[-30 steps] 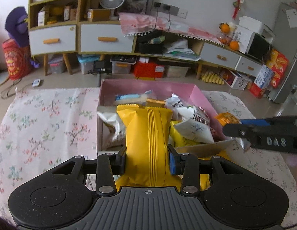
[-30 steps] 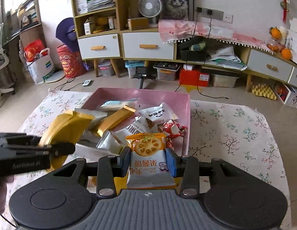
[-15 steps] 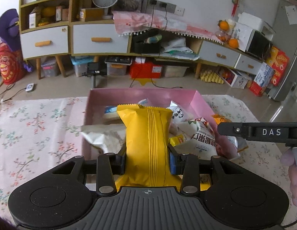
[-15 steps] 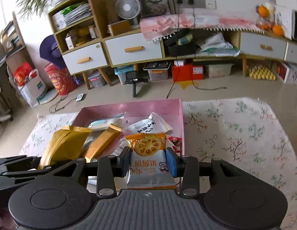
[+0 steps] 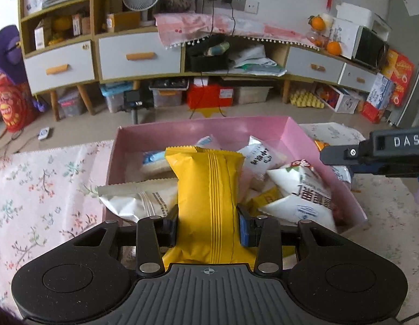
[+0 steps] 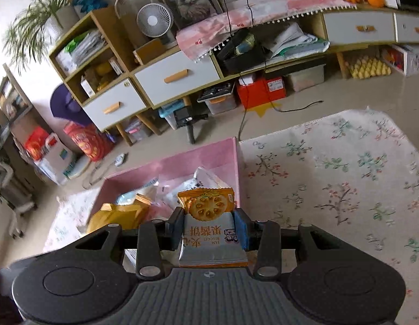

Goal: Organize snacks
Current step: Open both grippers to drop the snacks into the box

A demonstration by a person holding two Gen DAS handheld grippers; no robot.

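A: Report the left wrist view, left to right.

B: At 9 o'clock, the floral-print tablecloth (image 5: 38,189) covers the table. At centre, the left gripper (image 5: 208,226) is clamped on a tall yellow foil snack packet (image 5: 209,203) – both pads press its sides, and the packet stands upright above the open pink cardboard box (image 5: 198,130). Below the packet, at 8 o'clock, a white foil pouch (image 5: 133,200) lies across the near-left rim of the box. Inside the box, toward 2 o'clock, white printed snack bags (image 5: 304,189) lie loose. At 3 o'clock, the black body of the right gripper (image 5: 377,151) enters from the frame edge, beside the right wall of the box.

A: And the right wrist view?

B: At 9 o'clock, the yellow packet (image 6: 114,216) shows again over the box interior. At centre, the right gripper (image 6: 209,224) is closed on a silver-and-orange biscuit packet (image 6: 209,216) printed with a round biscuit – pads contact both edges. The packet is held just above the near-right corner of the pink box (image 6: 204,154). From 1 to 4 o'clock, the tablecloth (image 6: 331,176) is in view. The view is rolled, so the room appears tilted.
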